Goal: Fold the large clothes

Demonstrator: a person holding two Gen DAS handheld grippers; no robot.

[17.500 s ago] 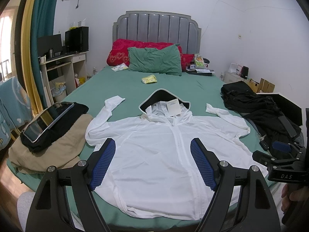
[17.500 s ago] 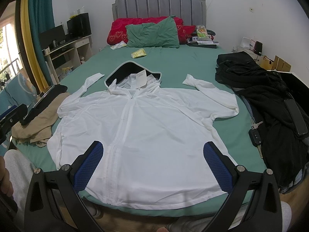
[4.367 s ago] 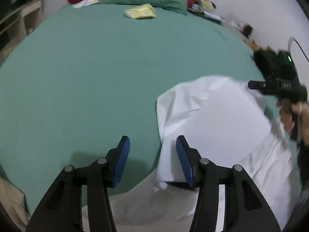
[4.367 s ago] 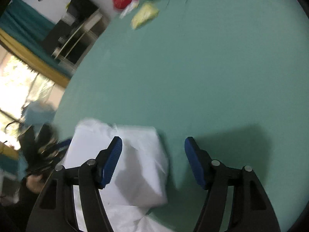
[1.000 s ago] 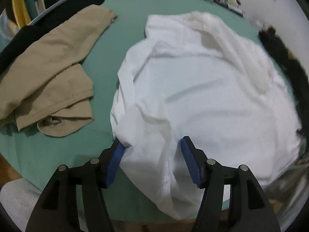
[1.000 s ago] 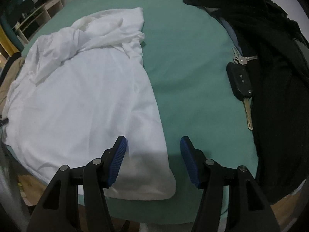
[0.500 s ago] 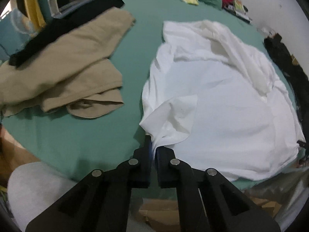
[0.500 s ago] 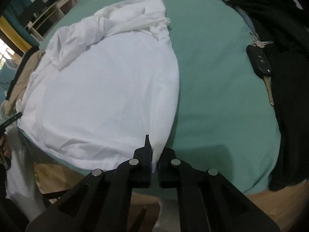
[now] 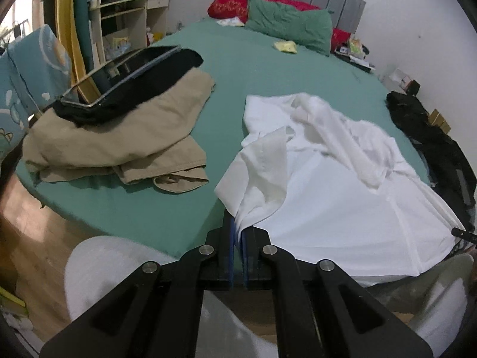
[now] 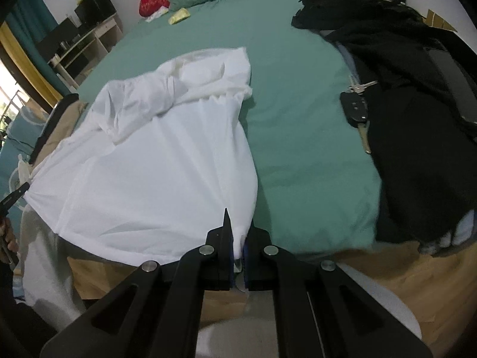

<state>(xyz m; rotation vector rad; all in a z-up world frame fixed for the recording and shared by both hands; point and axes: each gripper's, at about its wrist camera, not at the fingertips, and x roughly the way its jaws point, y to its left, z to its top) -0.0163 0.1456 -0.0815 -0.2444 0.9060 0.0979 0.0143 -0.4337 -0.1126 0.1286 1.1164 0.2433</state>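
Two corners pinched: my left hand-held gripper (image 9: pixel 237 232) and right hand-held gripper (image 10: pixel 237 246) are each clamped on the white jacket's (image 10: pixel 155 161) near hem, rest draped over the green bed (image 10: pixel 298 137). Thin, floppy, probably slippery, so I'd grip seams.

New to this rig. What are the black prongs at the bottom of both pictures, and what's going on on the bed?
Each prong pair is a handheld two-finger tool with a fisheye camera looking along its fingers; a person holds one in each hand. There is no robot arm. In the left wrist view, the left tool is shut on a near corner of the white jacket. In the right wrist view, the right tool is shut on the other near corner. Also on the green bed are tan clothes, black clothes and a car key.
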